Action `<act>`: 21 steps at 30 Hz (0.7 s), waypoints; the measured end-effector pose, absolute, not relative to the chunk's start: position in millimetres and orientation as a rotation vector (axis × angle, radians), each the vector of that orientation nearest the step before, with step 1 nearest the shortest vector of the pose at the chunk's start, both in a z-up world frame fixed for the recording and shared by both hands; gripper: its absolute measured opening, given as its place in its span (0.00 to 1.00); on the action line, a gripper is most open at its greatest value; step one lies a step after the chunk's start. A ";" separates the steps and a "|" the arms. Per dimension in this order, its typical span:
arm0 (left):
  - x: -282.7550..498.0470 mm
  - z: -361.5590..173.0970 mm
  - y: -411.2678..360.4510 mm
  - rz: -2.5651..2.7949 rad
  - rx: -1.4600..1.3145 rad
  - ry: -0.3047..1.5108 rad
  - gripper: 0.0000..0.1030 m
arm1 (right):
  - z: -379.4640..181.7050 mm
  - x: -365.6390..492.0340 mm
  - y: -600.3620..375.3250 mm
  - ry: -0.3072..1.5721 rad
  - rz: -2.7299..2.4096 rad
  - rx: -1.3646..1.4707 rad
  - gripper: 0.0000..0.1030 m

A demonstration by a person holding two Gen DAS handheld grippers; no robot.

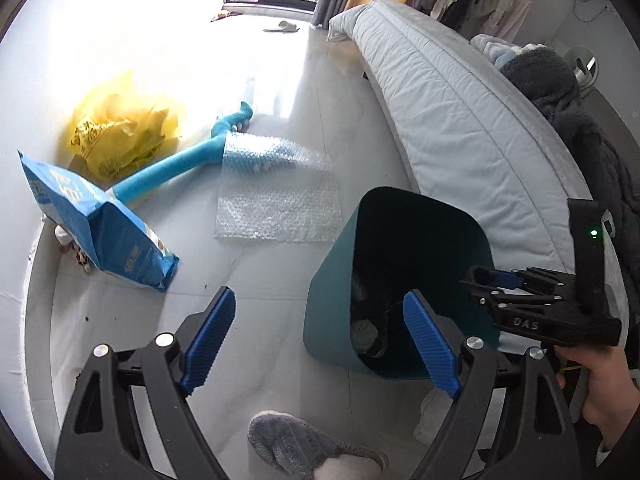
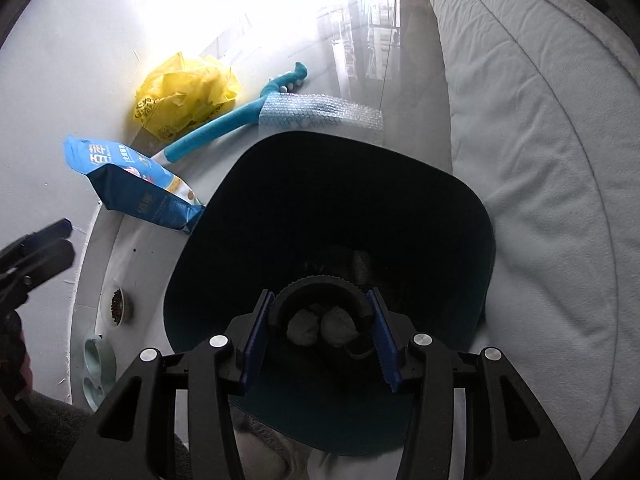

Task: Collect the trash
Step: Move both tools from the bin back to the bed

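Note:
A teal trash bin (image 1: pixel 332 280) stands on the floor beside the bed; it also fills the right wrist view (image 2: pixel 208 240). My right gripper (image 2: pixel 320 336) is shut on a black ribbed ring-shaped lid (image 2: pixel 320 284) and holds it over the bin's mouth, above crumpled wads inside. In the left wrist view the right gripper (image 1: pixel 480 276) hovers over the bin's right rim. My left gripper (image 1: pixel 320 340) is open and empty, left of the bin. A bubble wrap sheet (image 1: pixel 280 200), a yellow plastic bag (image 1: pixel 124 136) and a blue bag (image 1: pixel 108 232) lie on the floor.
A blue foam tube (image 1: pixel 172 168) lies partly under the bubble wrap. The grey mattress (image 1: pixel 460 128) runs along the right. Pet bowls (image 2: pixel 116 308) sit by the white wall at left. A grey slipper (image 1: pixel 296 444) is below my left gripper.

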State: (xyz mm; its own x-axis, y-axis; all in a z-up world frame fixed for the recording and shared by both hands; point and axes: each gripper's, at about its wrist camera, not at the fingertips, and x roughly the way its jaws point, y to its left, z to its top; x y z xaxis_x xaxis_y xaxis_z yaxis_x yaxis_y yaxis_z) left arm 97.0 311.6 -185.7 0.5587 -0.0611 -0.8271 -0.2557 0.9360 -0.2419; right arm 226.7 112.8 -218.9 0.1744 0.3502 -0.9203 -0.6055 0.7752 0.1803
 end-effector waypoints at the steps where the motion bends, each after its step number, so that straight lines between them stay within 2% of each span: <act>1: 96.2 -179.4 310.3 0.110 -0.346 0.958 0.85 | -219.1 226.3 113.9 1.219 0.686 -0.256 0.49; 4: 95.2 -160.3 306.8 0.088 -0.328 0.907 0.85 | -217.8 224.0 115.2 1.207 0.677 -0.274 0.65; 21: 110.5 -49.7 242.2 -0.045 -0.244 0.614 0.85 | -154.2 215.8 91.1 1.000 0.763 -0.267 0.69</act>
